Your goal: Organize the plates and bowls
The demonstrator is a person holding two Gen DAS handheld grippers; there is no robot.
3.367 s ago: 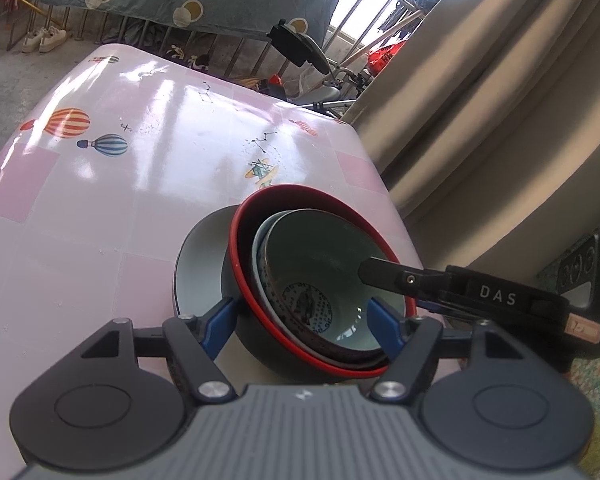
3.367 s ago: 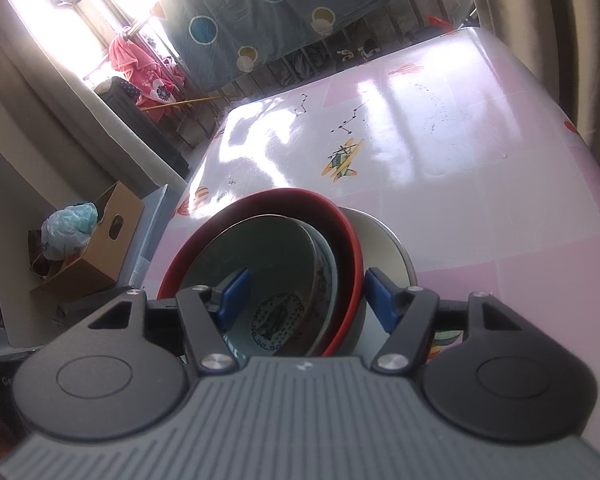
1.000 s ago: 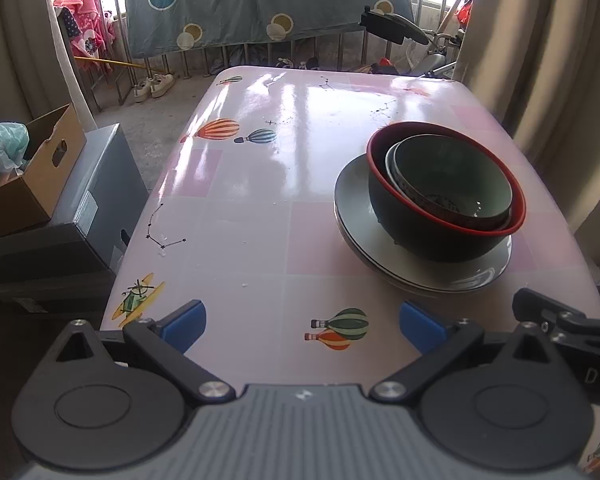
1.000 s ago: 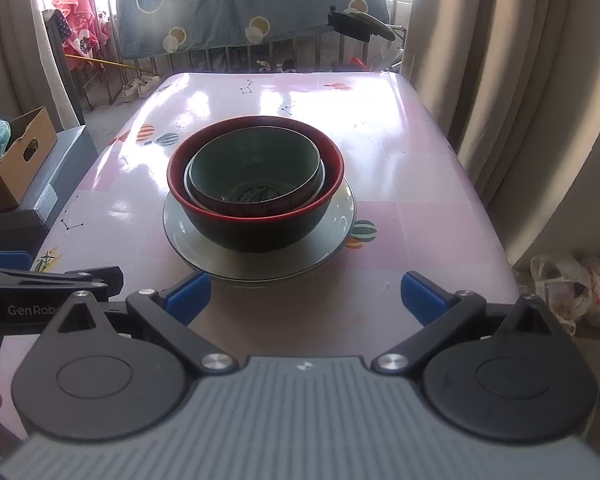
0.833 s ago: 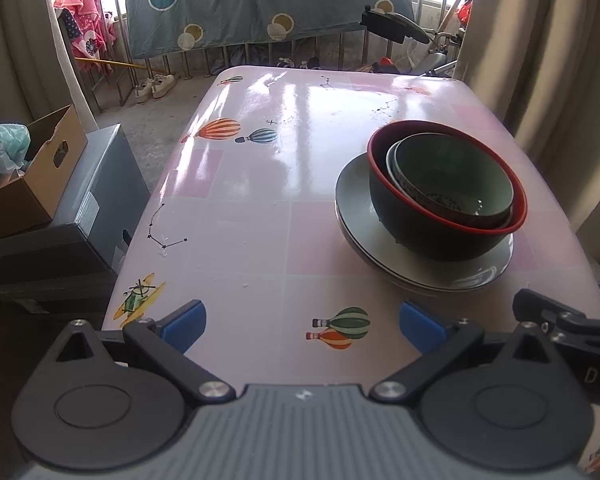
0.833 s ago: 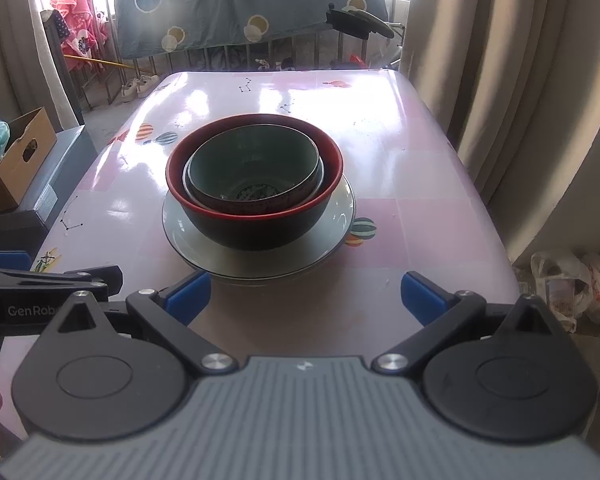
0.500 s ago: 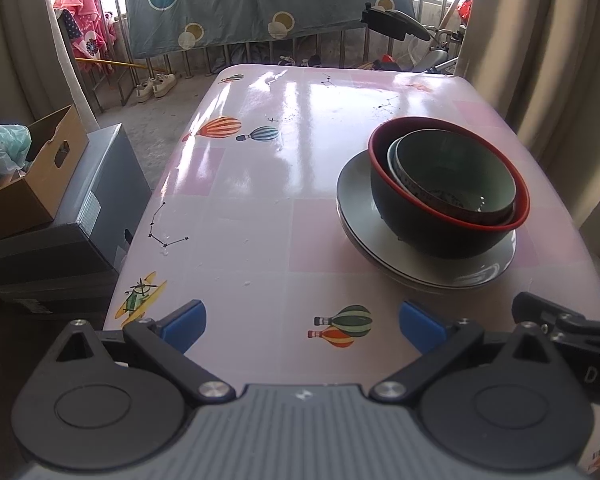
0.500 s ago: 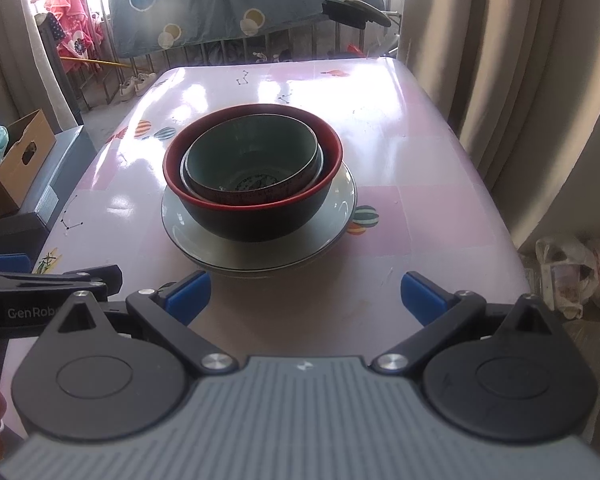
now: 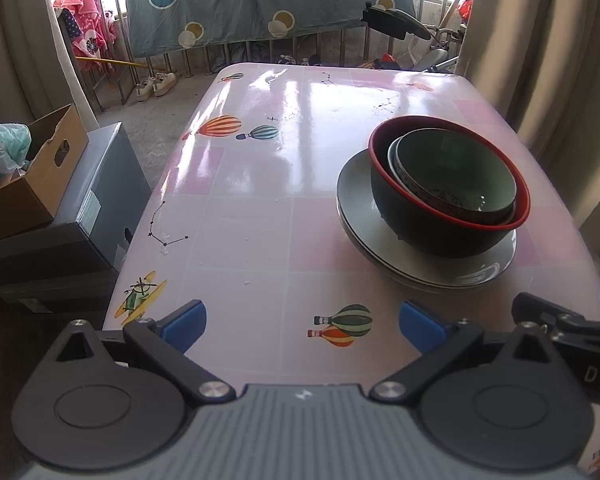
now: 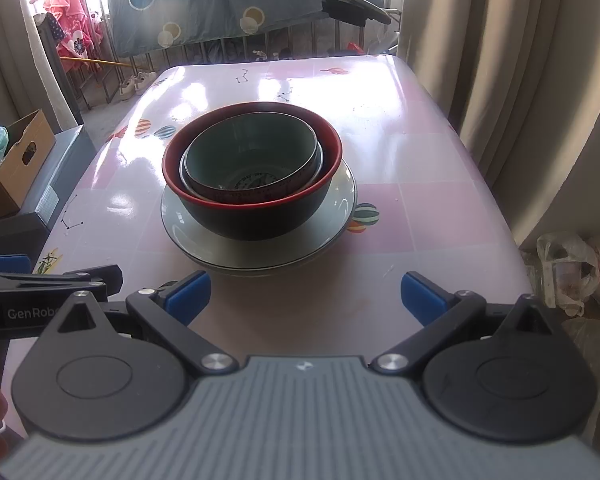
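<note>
Bowls nested on stacked plates, both grippers spread wide and empty at the table's near edge.

The red-rimmed dark bowl [image 10: 256,208] sat on the grey plates [image 10: 204,236], with a smaller green bowl [image 10: 252,156] nested inside it, tilted against a pale bowl rim under it. The stack stood toward the near right part of the pink table [image 9: 252,208], close to its curtain-side edge. The left gripper [image 9: 302,326] hovered over the near edge, its blue pads far apart and holding nothing. The right gripper [image 10: 304,292] faced the stack directly, likewise gaping and empty, just short of the plates. A cardboard box [image 9: 24,184] sat off the table's left side.
</note>
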